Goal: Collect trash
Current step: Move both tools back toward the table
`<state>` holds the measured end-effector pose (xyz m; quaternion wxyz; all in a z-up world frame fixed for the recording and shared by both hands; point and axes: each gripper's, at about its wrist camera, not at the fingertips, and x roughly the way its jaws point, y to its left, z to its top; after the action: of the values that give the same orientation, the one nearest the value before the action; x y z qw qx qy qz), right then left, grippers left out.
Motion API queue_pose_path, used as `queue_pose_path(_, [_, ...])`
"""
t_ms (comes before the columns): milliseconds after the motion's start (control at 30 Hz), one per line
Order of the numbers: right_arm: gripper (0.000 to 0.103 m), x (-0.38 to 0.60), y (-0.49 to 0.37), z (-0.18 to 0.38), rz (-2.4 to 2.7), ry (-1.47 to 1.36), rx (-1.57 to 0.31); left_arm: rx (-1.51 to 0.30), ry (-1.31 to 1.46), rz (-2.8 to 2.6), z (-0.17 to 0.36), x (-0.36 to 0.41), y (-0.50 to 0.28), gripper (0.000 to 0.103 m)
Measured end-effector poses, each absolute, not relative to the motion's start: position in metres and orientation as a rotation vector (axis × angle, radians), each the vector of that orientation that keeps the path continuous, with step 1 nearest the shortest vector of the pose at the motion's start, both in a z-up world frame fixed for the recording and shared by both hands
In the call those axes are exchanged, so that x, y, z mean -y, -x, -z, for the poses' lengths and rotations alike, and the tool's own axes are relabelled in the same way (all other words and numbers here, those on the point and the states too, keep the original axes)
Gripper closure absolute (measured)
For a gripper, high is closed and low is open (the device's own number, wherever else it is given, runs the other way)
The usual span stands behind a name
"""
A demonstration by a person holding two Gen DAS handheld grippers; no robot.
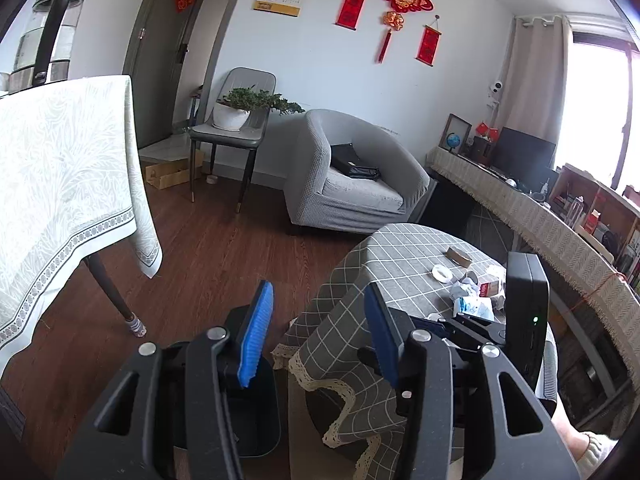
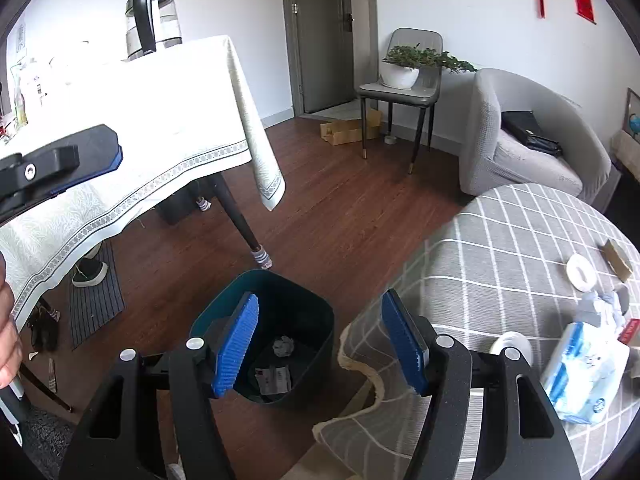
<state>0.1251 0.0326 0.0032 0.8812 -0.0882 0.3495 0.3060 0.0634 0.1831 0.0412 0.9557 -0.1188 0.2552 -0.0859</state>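
A dark trash bin [image 2: 316, 320] stands on the wood floor beside the round table with the grey checked cloth [image 2: 500, 248]. Inside the bin lie a crumpled paper ball [image 2: 283, 346] and a flat wrapper [image 2: 274, 378]. My right gripper [image 2: 320, 340] is open and empty, hovering over the bin's rim. My left gripper [image 1: 316, 328] is open and empty above the table's edge. On the table sit crumpled paper scraps [image 1: 464, 288], a blue tissue pack [image 2: 584, 372], a tape roll [image 2: 581, 272] and a small cardboard piece [image 2: 618, 260].
A dining table with a white cloth [image 2: 152, 120] and a kettle [image 2: 150, 20] stands to the left. A grey armchair [image 1: 360, 176], a chair with a potted plant [image 1: 236, 116] and a cardboard box [image 2: 348, 130] stand farther back. The right gripper's body [image 1: 524, 312] shows in the left wrist view.
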Motion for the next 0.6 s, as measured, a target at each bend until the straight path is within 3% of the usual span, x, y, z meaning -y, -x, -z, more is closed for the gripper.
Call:
queue_pose_path(467, [0.038,0.115,-0.132,-0.015,-0.42,0.108,-0.691,-0.561,0.151,0.296,-0.026,-0.079,-0.083,0.029])
queue_pose_path(600, [0.038,0.15,-0.128,-0.016,-0.378,0.095,-0.679,-0.582,0.126,0.316,-0.02,-0.051,-0.092,0.028])
